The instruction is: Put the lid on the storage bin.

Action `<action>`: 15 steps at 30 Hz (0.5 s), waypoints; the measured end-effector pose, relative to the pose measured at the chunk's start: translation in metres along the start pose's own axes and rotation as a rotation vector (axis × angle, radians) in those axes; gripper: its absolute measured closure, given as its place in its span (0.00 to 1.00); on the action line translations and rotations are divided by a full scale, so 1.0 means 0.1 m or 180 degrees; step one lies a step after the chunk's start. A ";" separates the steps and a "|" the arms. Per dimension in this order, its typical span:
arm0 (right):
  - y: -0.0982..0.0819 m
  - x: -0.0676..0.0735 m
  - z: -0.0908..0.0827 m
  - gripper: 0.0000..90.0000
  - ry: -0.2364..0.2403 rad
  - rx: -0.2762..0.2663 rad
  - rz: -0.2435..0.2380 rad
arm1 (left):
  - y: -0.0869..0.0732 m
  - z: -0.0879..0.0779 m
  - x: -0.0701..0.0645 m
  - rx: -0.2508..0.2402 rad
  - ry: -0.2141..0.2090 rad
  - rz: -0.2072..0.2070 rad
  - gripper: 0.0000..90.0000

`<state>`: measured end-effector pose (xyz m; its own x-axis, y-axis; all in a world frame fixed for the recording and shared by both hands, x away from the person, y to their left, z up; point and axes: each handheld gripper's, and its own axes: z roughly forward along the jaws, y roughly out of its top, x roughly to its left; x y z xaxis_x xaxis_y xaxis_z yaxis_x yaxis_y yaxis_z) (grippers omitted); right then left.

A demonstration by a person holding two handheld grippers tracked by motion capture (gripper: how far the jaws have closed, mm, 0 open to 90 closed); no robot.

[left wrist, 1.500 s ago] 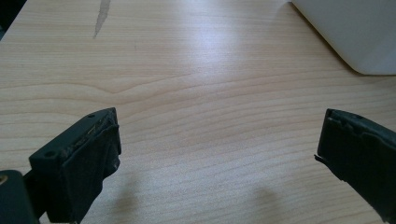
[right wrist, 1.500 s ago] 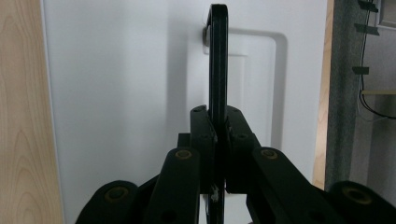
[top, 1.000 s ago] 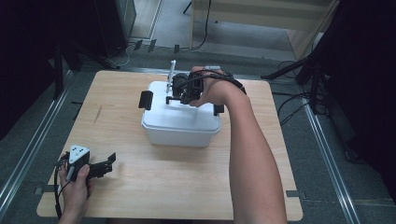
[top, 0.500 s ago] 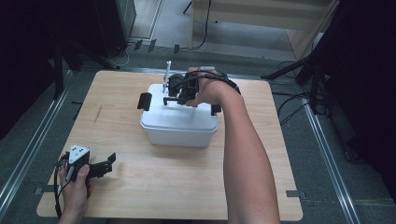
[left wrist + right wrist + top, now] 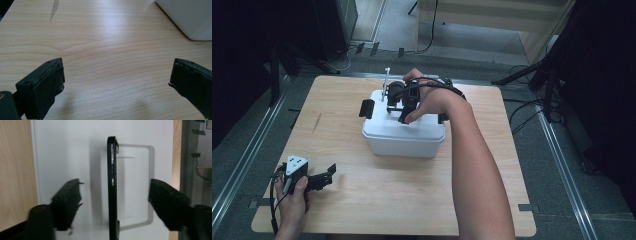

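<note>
A white lidded box (image 5: 404, 135) stands mid-table, with black latches on its left (image 5: 367, 108) and right (image 5: 442, 118) ends. My right gripper (image 5: 404, 100) hangs over the lid (image 5: 62, 150), pointing down. Its jaws have just been opening. The lid's black handle (image 5: 112, 182) stands upright between them, and neither pad touches it. My left gripper (image 5: 329, 172) rests low at the table's front left corner. It is open, with bare wood between its fingers (image 5: 47, 82). The box's corner (image 5: 190, 17) shows at the upper right of the left gripper view.
The wooden table (image 5: 362, 200) has bare wood in front of the box and on both sides. Metal rails (image 5: 247, 155) run along the floor to the left and right. Cables and dark stands (image 5: 542, 75) lie beyond the far right corner.
The right hand has shifted a little to the left over the lid. The left hand and the box have stayed where they were.
</note>
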<state>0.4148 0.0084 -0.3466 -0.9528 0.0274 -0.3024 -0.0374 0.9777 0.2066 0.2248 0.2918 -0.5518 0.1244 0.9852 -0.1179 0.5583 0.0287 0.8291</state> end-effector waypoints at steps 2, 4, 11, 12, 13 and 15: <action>0.00 0.00 -0.03 0.09 0.0005 0.0013 0.0073 | 0.00 0.00 0.00 0.0004 0.0001 -0.0003 0.00; -0.01 0.01 -0.05 0.00 0.0061 0.0040 0.0063 | 0.00 0.00 0.00 0.0002 0.0003 0.0001 0.00; -0.11 0.05 -0.16 0.00 0.0074 -0.0011 0.0304 | 0.00 0.00 -0.01 -0.0006 0.0004 0.0000 0.00; -0.13 0.05 -0.17 0.00 0.0050 -0.0022 0.0307 | 0.00 0.00 -0.01 0.0005 0.0004 0.0015 0.00; -0.16 0.06 -0.18 0.00 0.0022 -0.0028 0.0323 | 0.00 0.00 -0.01 0.0000 0.0010 0.0019 0.00; -0.24 0.08 -0.23 0.00 0.0025 -0.0058 0.0390 | 0.00 0.00 -0.01 0.0001 0.0012 0.0029 0.00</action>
<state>0.4013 -0.0198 -0.3325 -0.9529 0.1447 -0.2664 0.0740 0.9632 0.2586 0.2246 0.2908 -0.5517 0.1262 0.9861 -0.1083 0.5575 0.0198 0.8299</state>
